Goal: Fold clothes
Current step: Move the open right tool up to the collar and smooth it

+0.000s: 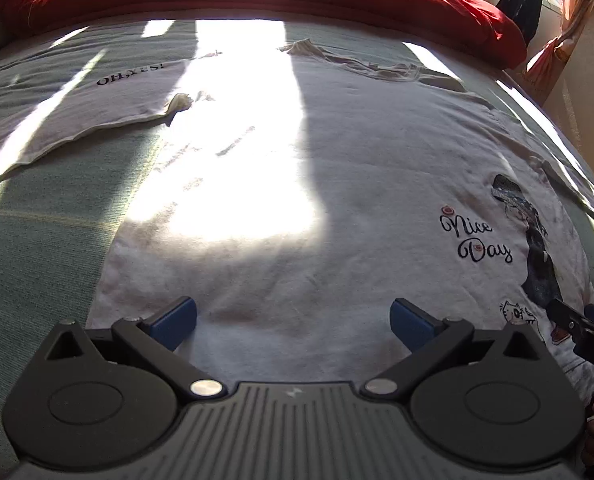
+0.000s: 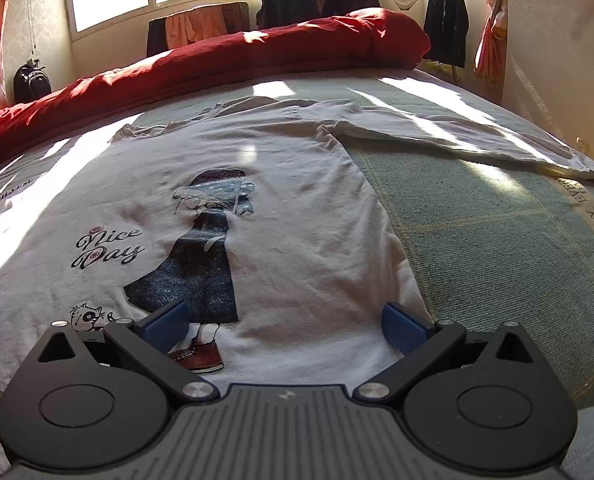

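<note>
White shirt point(image 2: 297, 208): spread flat, print up, unfolded. Your left gripper point(image 1: 293, 320) and right gripper point(image 2: 285, 326): both agape, empty, over hem. Next, likely: pinch the hem corners.

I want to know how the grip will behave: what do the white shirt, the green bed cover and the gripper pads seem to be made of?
White shirt: probably soft cotton knit, matte, shallow wrinkles, printed graphic. Green bed cover: woven textile, visible ribbed weave, matte. Blue pads: likely rubber or soft plastic, smooth, on black arms of hard plastic or metal.
</note>
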